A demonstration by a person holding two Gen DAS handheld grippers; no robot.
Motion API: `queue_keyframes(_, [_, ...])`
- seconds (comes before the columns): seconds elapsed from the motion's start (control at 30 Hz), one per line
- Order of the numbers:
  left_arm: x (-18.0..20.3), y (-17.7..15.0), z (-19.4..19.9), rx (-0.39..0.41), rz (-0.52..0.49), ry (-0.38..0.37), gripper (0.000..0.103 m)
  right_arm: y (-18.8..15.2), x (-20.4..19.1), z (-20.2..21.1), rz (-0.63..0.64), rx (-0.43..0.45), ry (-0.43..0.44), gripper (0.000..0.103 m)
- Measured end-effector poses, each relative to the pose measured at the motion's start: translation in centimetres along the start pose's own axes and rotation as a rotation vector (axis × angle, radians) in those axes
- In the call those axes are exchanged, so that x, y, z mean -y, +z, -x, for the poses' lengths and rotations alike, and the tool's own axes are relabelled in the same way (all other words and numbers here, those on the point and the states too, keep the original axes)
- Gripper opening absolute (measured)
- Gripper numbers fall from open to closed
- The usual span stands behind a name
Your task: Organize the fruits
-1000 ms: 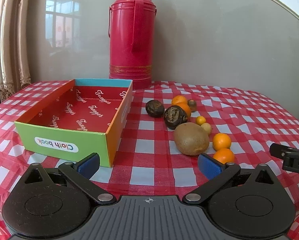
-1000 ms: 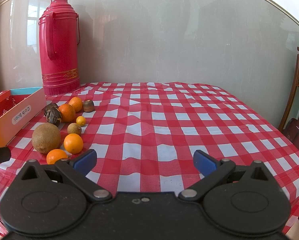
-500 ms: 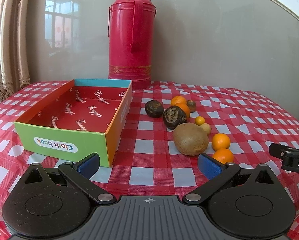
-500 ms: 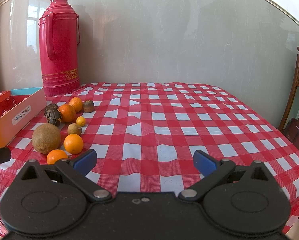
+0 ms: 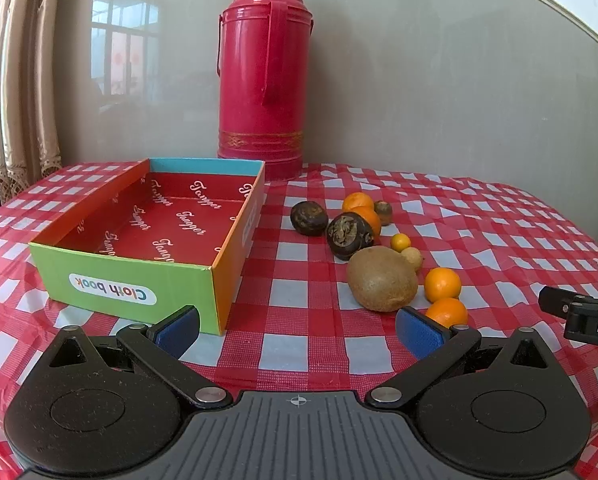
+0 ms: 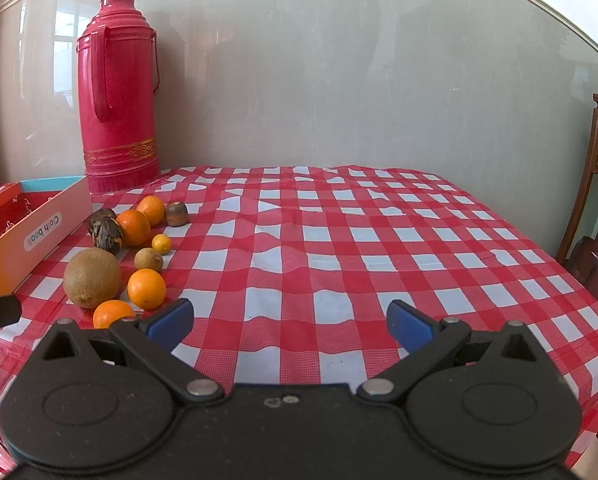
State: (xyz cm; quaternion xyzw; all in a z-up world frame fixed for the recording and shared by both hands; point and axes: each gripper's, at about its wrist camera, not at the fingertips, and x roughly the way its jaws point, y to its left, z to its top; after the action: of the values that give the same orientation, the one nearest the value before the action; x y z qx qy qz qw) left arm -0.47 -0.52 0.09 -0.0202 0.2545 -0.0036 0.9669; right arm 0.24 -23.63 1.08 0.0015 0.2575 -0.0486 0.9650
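lying loose on the tablecloth (image 6: 339, 240) beside the empty box (image 5: 139, 288), the fruit is untouched. left gripper (image 5: 297, 330) and right gripper (image 6: 289, 322) gape wide, holding nothing. kiwi (image 5: 381, 278) likely soft, rolls; grip across its middle.

Checked tablecloth (image 6: 339, 240), open box (image 5: 131, 280), red thermos (image 5: 263, 80), scattered fruits (image 5: 381, 278)

The left gripper (image 5: 297, 330) hung spread wide and empty, the box (image 5: 139, 288) at eleven o'clock and the kiwi (image 5: 382, 279) at one o'clock.
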Motion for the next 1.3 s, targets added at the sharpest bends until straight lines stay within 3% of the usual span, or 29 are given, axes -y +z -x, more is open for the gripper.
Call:
queue_keyframes(1.1, [0.33, -0.18, 0.1, -0.002, -0.007, -0.012, 0.103, -0.06, -0.04, -0.05, 0.003, -0.001, 0.002, 0.097])
queue_keyframes(1.3, [0.59, 0.05, -0.08, -0.037, 0.03, -0.028, 0.103, -0.05, 0.09, 0.18, -0.006, 0.011, -0.002, 0.097])
